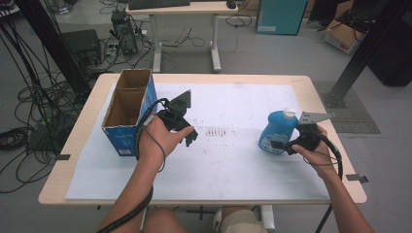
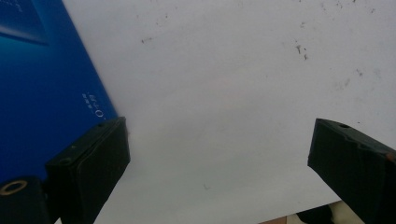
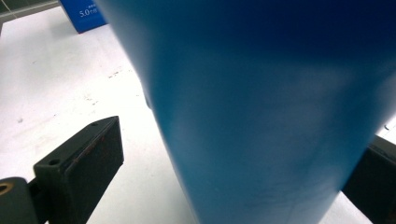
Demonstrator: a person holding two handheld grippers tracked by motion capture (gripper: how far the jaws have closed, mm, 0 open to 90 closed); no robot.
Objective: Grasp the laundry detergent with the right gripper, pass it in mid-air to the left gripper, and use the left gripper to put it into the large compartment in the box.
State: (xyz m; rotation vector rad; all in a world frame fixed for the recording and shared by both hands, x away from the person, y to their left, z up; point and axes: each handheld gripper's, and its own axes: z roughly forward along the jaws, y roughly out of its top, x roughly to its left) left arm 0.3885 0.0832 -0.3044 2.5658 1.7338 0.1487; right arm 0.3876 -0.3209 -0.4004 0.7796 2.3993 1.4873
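The blue detergent bottle (image 1: 278, 131) stands upright at about four o'clock on the white sheet (image 1: 228, 170), white cap (image 1: 289, 113) up, so its long axis runs vertical. The right gripper (image 1: 281, 144) sits against its lower body from the right, at the bottle's four o'clock side. In the right gripper view the bottle (image 3: 261, 112) rises between the two black jaws, which stand wide apart: the left one is clear of the wall with white sheet showing in the gap, and the right one is half hidden behind the bottle, so contact there cannot be told. Judged from this, the jaws already straddle the bottle across its width and the coming move is simply to close square to that upright axis.

The left gripper (image 1: 190, 136) hovers well apart at nine o'clock, jaws spread over bare sheet, just beside the blue cardboard box (image 1: 127, 104), whose open top faces up. The right hand (image 1: 313, 150) is plainly the nearer one
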